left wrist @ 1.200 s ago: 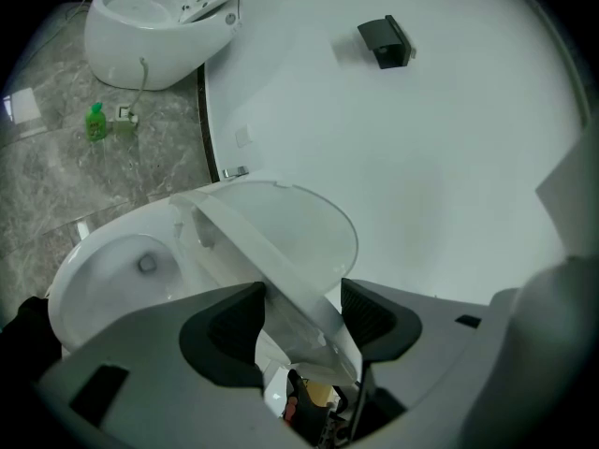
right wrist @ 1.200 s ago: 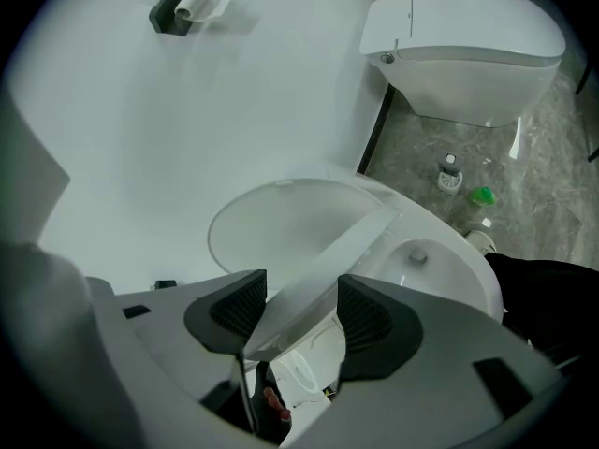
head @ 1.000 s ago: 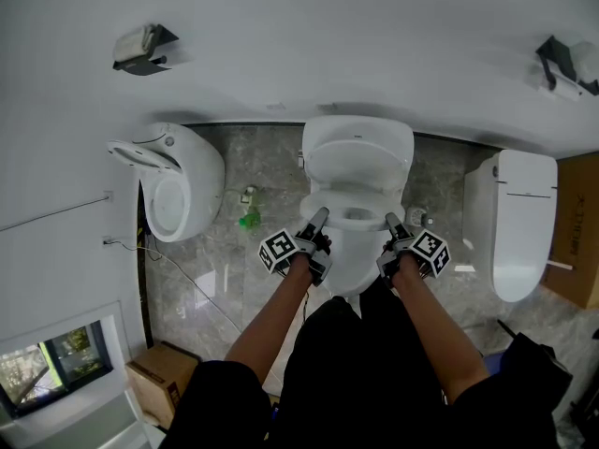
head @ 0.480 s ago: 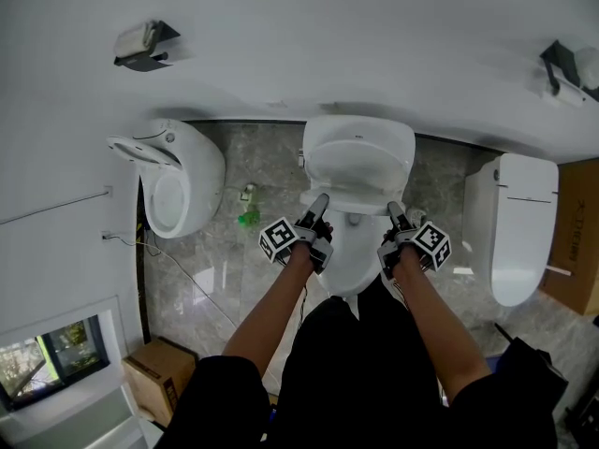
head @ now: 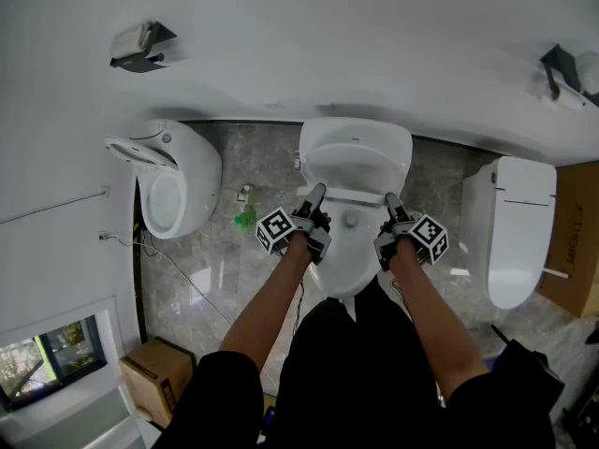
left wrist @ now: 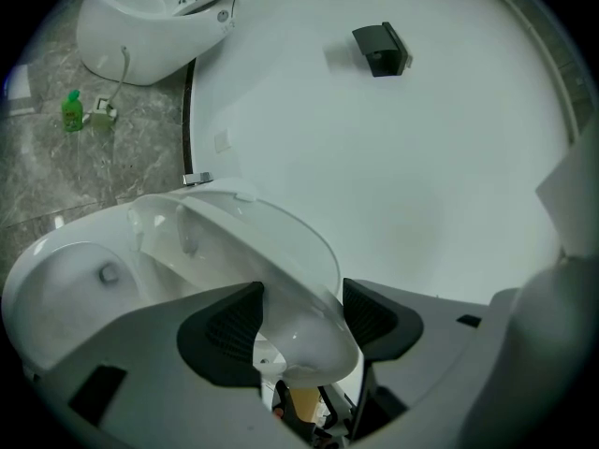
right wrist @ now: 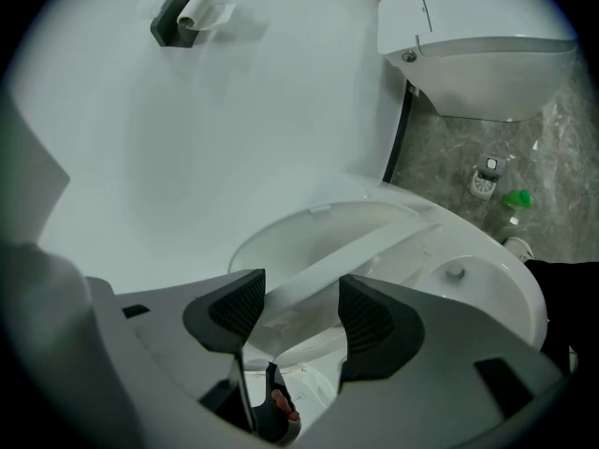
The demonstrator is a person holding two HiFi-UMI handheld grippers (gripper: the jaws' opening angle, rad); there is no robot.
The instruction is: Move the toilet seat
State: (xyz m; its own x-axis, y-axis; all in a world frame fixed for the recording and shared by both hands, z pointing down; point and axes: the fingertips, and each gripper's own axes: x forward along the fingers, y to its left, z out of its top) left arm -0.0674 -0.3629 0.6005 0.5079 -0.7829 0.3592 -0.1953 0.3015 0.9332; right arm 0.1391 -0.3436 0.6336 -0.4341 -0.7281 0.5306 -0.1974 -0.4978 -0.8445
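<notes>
Toilet (head: 348, 265) stood straight ahead of the person, with the toilet seat (head: 356, 197) tilted partway up off the bowl and its long axis running away toward the wall. The 2 tongs flanked it, equally near. The left tongs (head: 316, 195) were clamped on its left rim and the right tongs (head: 388, 200) on its right. Any swing would likely hinge at the back.

Head view looks steeply down from above the arms (head: 271, 316), far off, toilet (head: 354, 241) centred below; the view on the left gripper (head: 316, 193) sits just behind its jaws, very close to the seat (left wrist: 281, 269) between them, facing the wall (left wrist: 412, 176) beyond; the right gripper (head: 388, 198) view does the same at the seat's other side; both share seat, bowl (right wrist: 487, 288), wall; head view takes in both grippers.
</notes>
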